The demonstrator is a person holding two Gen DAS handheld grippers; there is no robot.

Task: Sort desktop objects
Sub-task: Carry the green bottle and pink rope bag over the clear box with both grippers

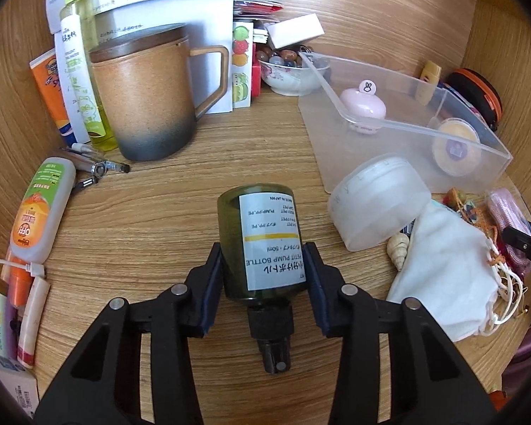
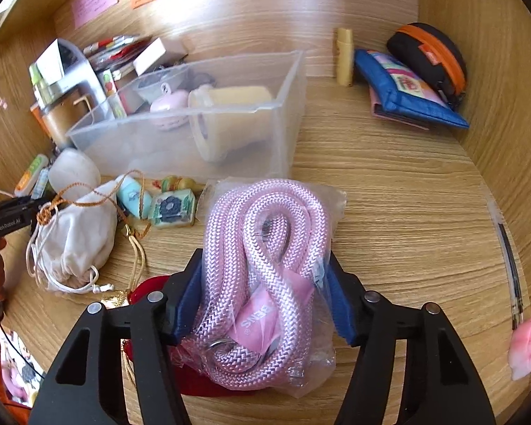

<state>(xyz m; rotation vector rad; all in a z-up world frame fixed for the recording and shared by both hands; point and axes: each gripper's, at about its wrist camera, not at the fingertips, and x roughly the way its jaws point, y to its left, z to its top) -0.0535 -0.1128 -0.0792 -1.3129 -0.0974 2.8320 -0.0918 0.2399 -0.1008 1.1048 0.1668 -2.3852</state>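
Left gripper [image 1: 262,265]: jaws closed around the body of a small green pump bottle [image 1: 260,244], blue pads bearing on both sides just above the shoulder. Bottle lies along the finger axis, black pump head toward the camera, base pointing out over the desk [image 1: 194,177]. Grip sits low on the body, likely so the label side stays up and the pump is not pressed. Cannot tell whether the bottle is lifted or resting on the wood.

Right gripper [image 2: 265,294]: jaws part-closed on a bagged coil of pink rope [image 2: 265,265], pads pressing the plastic bag at mid-height. The bag bulges above and below the pads; soft load, so the hold looks like a squeeze on the coil, not on loose film. A red item lies partly under it, identity unclear.

Middle distance: white drawstring pouch [image 2: 74,241] and small trinkets lie beside the rope. A frosted jar [image 1: 378,202] stands just before the clear plastic bin [image 1: 407,148].

The bin already holds a pink round case [image 1: 363,104] and a yellow-lidded container [image 1: 456,141], so I judge it the collection point for small toiletries; the bottle probably goes there.

Far: brown lidded mug [image 1: 148,99], spray bottles and papers against the back wall; pouches [image 2: 407,85] grouped at the far right corner.
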